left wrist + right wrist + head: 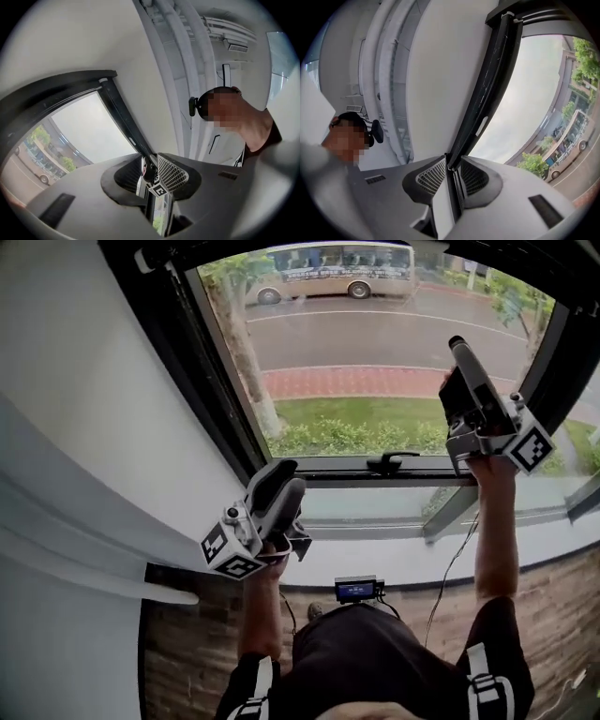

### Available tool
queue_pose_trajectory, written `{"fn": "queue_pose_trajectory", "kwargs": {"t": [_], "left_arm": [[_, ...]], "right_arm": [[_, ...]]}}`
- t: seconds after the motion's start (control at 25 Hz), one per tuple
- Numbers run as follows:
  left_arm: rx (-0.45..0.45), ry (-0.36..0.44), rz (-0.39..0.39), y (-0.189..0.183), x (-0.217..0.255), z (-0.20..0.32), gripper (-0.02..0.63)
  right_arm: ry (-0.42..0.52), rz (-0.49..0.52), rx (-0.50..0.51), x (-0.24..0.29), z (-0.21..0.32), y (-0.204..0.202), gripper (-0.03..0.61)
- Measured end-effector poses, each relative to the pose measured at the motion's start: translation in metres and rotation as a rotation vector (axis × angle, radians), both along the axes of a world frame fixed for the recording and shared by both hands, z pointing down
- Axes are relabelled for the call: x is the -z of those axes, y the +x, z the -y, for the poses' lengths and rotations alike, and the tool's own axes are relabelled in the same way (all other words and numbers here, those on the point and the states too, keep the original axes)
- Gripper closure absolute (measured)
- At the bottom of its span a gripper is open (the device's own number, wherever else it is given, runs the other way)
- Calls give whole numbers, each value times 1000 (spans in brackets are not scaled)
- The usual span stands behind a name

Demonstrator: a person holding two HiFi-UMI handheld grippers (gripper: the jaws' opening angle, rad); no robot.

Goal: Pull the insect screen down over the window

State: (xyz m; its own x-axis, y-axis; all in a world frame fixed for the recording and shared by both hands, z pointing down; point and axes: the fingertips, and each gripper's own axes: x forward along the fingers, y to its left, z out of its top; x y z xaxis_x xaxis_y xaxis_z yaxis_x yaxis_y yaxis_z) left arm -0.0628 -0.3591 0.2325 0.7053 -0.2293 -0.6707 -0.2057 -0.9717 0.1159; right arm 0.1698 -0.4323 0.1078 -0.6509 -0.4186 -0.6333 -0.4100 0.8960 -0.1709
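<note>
The window has a black frame whose left jamb (216, 381) runs up beside the white wall. A black horizontal rail (328, 471) with a small handle (392, 462) crosses its lower part. No mesh shows over the glass. My left gripper (284, 486) is held low at the frame's bottom left corner. In its own view the left gripper (151, 171) has its jaws close together, with a small dark part between the tips. My right gripper (457, 343) is raised before the right side of the pane. The right gripper (452, 171) keeps a narrow slit, through which the jamb (487, 89) shows.
A pale sill (375, 545) lies under the rail, with a brick wall (553, 615) below it. The white wall (84, 381) fills the left. A small device (358, 590) and a cable (450, 568) hang at my waist. Outside are grass, a road and a bus.
</note>
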Motion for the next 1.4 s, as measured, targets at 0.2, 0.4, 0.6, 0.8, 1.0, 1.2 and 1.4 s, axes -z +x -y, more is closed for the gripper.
{"fn": "queue_pose_trajectory", "kwargs": {"t": [0.2, 0.4, 0.6, 0.8, 1.0, 1.2, 1.4], "left_arm": [[10, 50, 24, 23, 25, 3, 511], [-4, 35, 0, 40, 41, 1, 511], [-32, 40, 12, 53, 44, 0, 511], [-25, 70, 25, 51, 40, 3, 511], [-17, 110, 42, 52, 49, 10, 511], [-36, 109, 66, 63, 48, 14, 511], [-50, 95, 75, 69, 44, 17, 511]], "right_arm": [[30, 8, 21, 10, 12, 4, 495], [29, -19, 10, 29, 35, -4, 491], [37, -26, -1, 58, 56, -15, 454], [15, 0, -33, 76, 87, -19, 453], [5, 39, -60, 85, 100, -15, 453], [21, 49, -63, 95, 102, -16, 453], [2, 79, -67, 100, 109, -8, 453]]}}
